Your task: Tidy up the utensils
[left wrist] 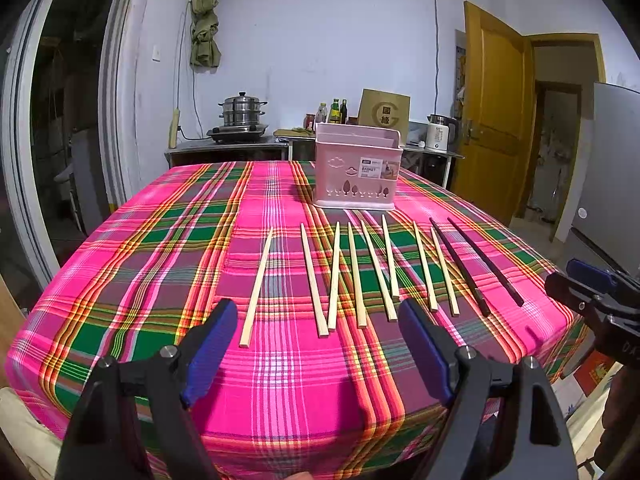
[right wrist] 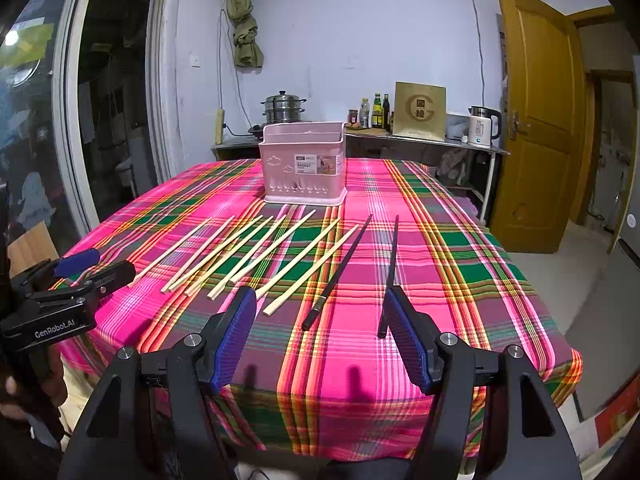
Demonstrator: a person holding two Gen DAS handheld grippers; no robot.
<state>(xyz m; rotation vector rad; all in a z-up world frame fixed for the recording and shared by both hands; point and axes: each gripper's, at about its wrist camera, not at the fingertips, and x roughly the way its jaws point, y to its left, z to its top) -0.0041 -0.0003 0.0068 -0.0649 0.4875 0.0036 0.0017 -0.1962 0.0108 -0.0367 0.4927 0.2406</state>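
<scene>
**Chopsticks laid out before a pink basket on a plaid-covered table**

Chopsticks in a loose row across the middle of the table (left wrist: pixel 120 280), which is draped in a pink, green and orange plaid cloth. Pale wooden chopsticks (left wrist: pixel 352 276) slender, square-ended, lying flat, some crossing or touching near their ends; one pale stick (left wrist: pixel 256 288) set apart toward the left edge. Two black chopsticks (left wrist: pixel 476 264) at the right end of the row, apart from each other and tapering toward the far edge. Pink plastic basket (left wrist: pixel 356 168) upright near the far edge, rounded corners, divided inside, cut-out cloud and tree shapes and a printed label on its front wall.

Left wrist view: left gripper (left wrist: pixel 318 344) with jaws wide apart and empty, blue ribbed pads on black arms, held low over the near edge; right gripper (left wrist: pixel 588 280) visible only as a side profile past the right edge. Right wrist view: right gripper (right wrist: pixel 320 336) likewise spread wide and empty, pointed at the black pair (right wrist: pixel 360 268), the right-hand black stick's near end just beside the right pad; left gripper (right wrist: pixel 92 268) seen from the side at the left edge, with part of a hand (right wrist: pixel 16 392) below it. Seen only here: the floor beyond the right edge.

Behind the table: steel steamer pot (left wrist: pixel 242 110), bottles, white kettle (left wrist: pixel 438 132), yellow wooden door (left wrist: pixel 496 120).
</scene>
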